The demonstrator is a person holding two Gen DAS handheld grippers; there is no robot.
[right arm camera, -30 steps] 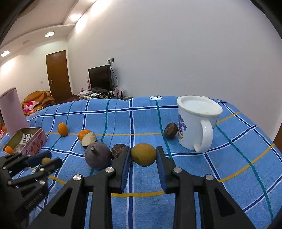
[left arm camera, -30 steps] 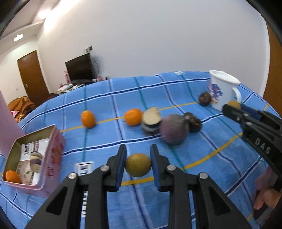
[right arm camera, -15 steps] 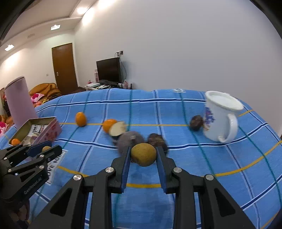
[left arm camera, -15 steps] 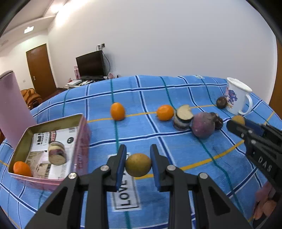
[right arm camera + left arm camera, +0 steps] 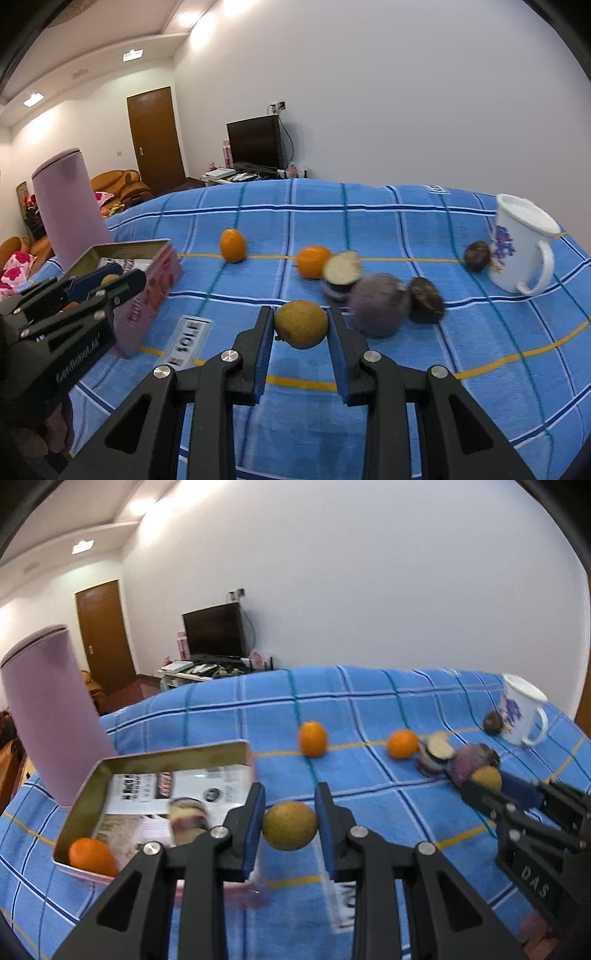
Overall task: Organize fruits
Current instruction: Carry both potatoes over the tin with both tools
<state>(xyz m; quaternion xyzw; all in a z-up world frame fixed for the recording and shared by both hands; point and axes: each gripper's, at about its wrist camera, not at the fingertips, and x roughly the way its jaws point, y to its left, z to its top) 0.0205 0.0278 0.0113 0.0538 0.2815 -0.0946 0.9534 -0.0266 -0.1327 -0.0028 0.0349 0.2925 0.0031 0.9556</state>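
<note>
Blue checked cloth point(image 5: 369, 709) fills both views, and across the last second it has slid rightwards in them — both hands have carried their loads toward the pink tin point(image 5: 159, 760), which has come from the far left edge of the left wrist view to about nine o'clock of the left gripper point(image 5: 290, 829). Judging by that, the step in hand is delivery, with the drop not yet made.

The pink cylinder point(image 5: 55, 716) stands behind the tin at ten o'clock. Inside the tin lie an orange fruit point(image 5: 92, 856) and a purple-and-cream slice point(image 5: 188, 819), blurred.

The left gripper is clenched on a yellow-green fruit point(image 5: 290, 825), pads pressing both flanks, held clear of the cloth just right of the tin's near corner. The right gripper point(image 5: 301, 328) likewise clamps a second yellow-green fruit point(image 5: 301, 324), with the tin well off at nine o'clock.

Left on the cloth — a purple fruit point(image 5: 378, 310) at two o'clock of the right gripper, a dark fruit point(image 5: 424, 304) touching it, a cut half point(image 5: 341, 267), two oranges point(image 5: 232, 245) at eleven and twelve, and another dark fruit point(image 5: 476, 255) against the white mug point(image 5: 521, 247).
</note>
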